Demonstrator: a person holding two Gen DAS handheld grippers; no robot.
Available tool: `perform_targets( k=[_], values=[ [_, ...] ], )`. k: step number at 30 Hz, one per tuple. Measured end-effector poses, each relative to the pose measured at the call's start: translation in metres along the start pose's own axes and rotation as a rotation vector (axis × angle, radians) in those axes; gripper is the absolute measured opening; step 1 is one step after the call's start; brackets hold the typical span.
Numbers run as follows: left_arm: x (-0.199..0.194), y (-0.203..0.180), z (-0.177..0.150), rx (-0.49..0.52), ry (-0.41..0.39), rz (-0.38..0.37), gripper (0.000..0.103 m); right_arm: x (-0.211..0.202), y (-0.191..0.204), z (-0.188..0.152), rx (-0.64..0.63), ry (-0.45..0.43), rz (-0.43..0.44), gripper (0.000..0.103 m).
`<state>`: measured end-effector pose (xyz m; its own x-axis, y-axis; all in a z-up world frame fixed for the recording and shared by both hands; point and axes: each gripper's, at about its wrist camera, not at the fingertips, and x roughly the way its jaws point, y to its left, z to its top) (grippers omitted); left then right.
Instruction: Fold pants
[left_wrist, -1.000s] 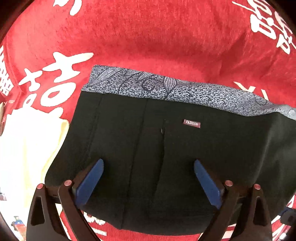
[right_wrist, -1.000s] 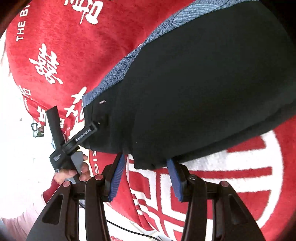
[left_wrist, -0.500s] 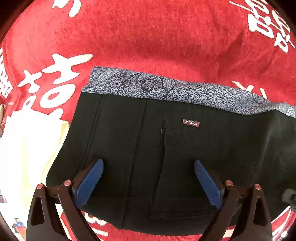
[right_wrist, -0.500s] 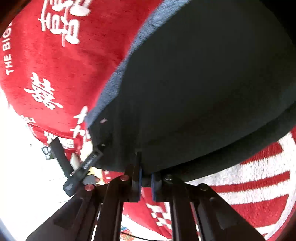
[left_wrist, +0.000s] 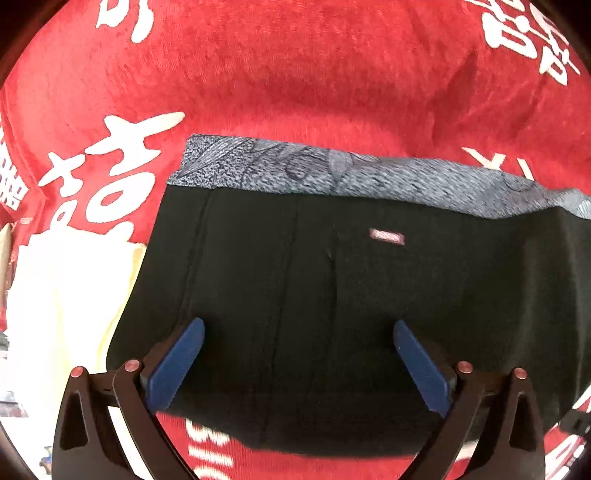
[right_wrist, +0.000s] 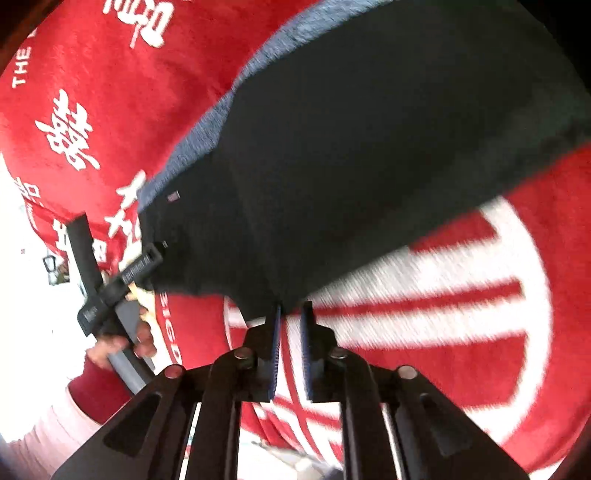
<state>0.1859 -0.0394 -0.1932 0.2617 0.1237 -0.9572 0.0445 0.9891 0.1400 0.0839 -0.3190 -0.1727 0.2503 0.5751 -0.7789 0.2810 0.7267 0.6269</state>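
Your left fingers (left_wrist: 177, 362) stood wide apart over black pants (left_wrist: 332, 314) on the red, white-lettered surface (left_wrist: 295, 74). Your right fingers (right_wrist: 275, 350), just parting, gripped nothing. The pants label (left_wrist: 386, 236) was blurred.

We see open red blanket (left_wrist: 295, 74) beyond the pants (left_wrist: 332, 314); a cream cloth (left_wrist: 55, 314), seemingly, crowds their left edge

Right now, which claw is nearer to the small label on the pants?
Left. The left claw hovers open just below the label; the right claw is at the pants' lower edge, farther away.
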Motion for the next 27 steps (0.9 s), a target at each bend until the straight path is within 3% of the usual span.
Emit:
perform_targets(
  k=[2,6,8,11,13,16,19,21,25,27],
  values=[
    [-0.014,-0.011,0.000,0.005,0.000,-0.054,0.103,-0.018,-0.005,-0.003,-0.012,0.003,-0.048,0.017],
    [-0.042,-0.050,0.010,0.019,-0.042,-0.195,0.103,-0.070,-0.008,0.009,-0.114,-0.136,-0.166,0.022],
    [-0.047,-0.084,0.023,0.025,-0.050,-0.279,0.103,-0.090,-0.007,0.030,-0.157,-0.214,-0.245,0.022],
    [-0.042,-0.131,0.040,0.038,-0.060,-0.321,0.103,-0.102,-0.010,0.074,-0.166,-0.273,-0.304,0.022],
    [-0.030,-0.161,0.053,0.042,-0.053,-0.304,0.103,-0.099,-0.010,0.101,-0.182,-0.281,-0.328,0.022],
    [0.000,-0.181,0.067,0.019,-0.020,-0.202,0.103,-0.085,-0.014,0.128,-0.235,-0.242,-0.418,0.022],
    [0.017,-0.166,0.076,-0.094,-0.014,-0.243,0.103,-0.074,-0.032,0.139,-0.237,-0.193,-0.428,0.022],
    [0.021,-0.162,0.084,-0.097,-0.009,-0.208,0.103,-0.081,-0.039,0.141,-0.246,-0.212,-0.396,0.021],
    [0.026,-0.153,0.093,-0.072,-0.026,-0.111,0.103,-0.103,-0.061,0.145,-0.247,-0.276,-0.525,0.022],
    [0.025,-0.146,0.094,-0.068,-0.029,-0.079,0.103,-0.117,-0.083,0.150,-0.200,-0.291,-0.521,0.022]
  ],
)
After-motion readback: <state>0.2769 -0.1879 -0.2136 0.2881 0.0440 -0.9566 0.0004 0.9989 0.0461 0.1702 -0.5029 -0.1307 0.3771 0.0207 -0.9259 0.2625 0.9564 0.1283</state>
